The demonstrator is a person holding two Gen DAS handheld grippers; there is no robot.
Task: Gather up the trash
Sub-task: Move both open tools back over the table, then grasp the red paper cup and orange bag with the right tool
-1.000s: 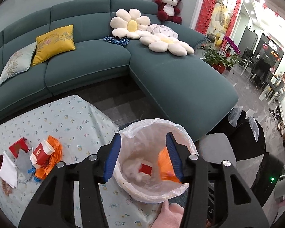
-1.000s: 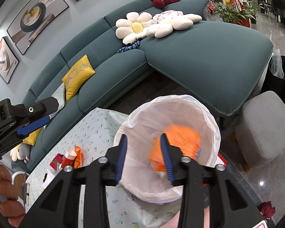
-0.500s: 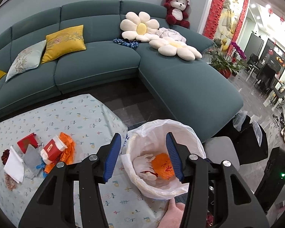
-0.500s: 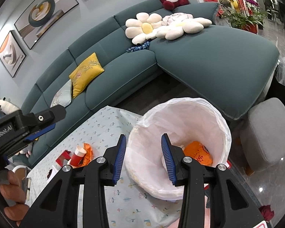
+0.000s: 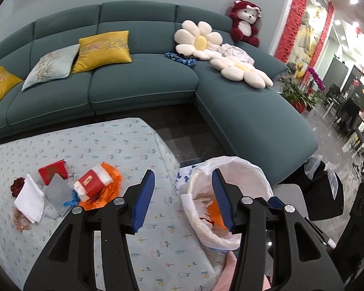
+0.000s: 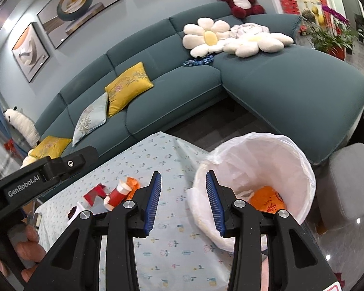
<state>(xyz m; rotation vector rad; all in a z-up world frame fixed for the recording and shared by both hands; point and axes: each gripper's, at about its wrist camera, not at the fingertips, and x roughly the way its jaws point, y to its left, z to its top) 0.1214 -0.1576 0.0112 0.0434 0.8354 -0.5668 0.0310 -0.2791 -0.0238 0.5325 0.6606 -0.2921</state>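
Note:
A white-lined trash bin (image 5: 252, 177) (image 6: 286, 155) stands at the table's right edge, with an orange bag (image 6: 267, 200) (image 5: 214, 212) inside. My left gripper (image 5: 183, 201) is open and empty, above the table edge just left of the bin. My right gripper (image 6: 183, 200) is open and empty, over the table beside the bin. A trash pile lies on the table to the left: a red and white carton (image 5: 92, 181) (image 6: 117, 194) on an orange wrapper (image 5: 109, 189), a red packet (image 5: 52, 171), a white napkin (image 5: 29, 197) and a grey sheet (image 5: 57, 191).
The table wears a light patterned cloth (image 5: 97, 145). A teal sofa (image 5: 138, 87) with cushions runs behind it. A grey stool (image 6: 351, 181) stands right of the bin. The left gripper's body (image 6: 41, 172) shows at the left of the right wrist view.
The orange bag dropped from between the right gripper's fingers into the bin. Both grippers have pulled back and swung left, away from the bin toward the table.

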